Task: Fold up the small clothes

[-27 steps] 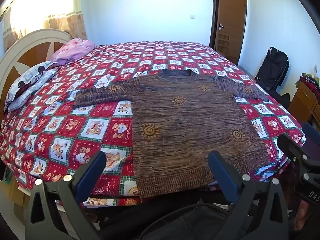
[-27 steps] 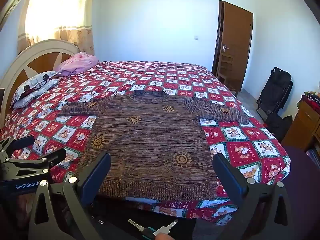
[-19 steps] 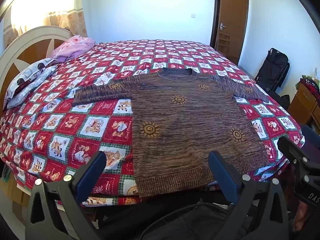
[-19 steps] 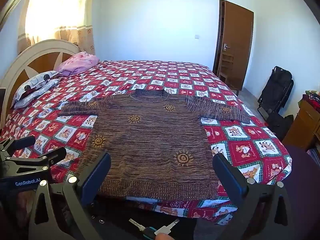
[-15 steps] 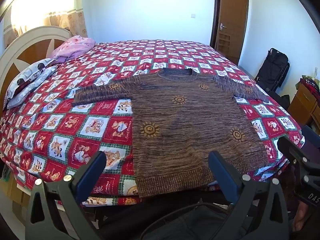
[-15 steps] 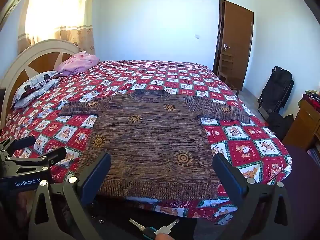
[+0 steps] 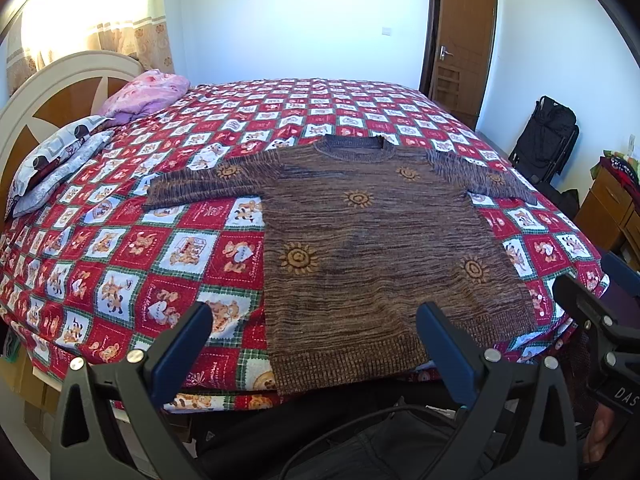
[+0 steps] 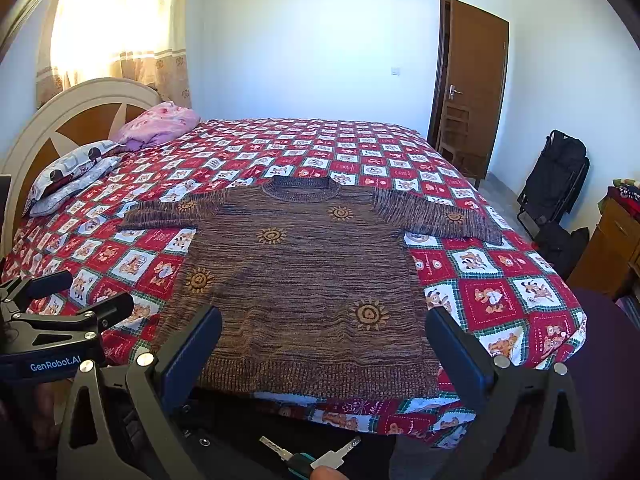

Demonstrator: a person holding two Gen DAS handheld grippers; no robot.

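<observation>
Bed (image 7: 120, 256) with red checked quilt fills both views. Brown sweater (image 7: 372, 240) lies flat on near half of bed, face up, sleeves out to both sides, hem at near edge. No fold made yet; whole job left, by look of it. Left tongs (image 7: 312, 336) spread wide, empty, short of hem. Right tongs (image 8: 320, 340) spread wide, empty. Keys (image 8: 308, 458) low in right view.

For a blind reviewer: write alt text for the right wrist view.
A brown knitted sweater with orange sun motifs lies flat, sleeves spread, on a red checked cartoon-print bedspread. The open right tool frames its hem; the left tool shows at the left edge.
</observation>
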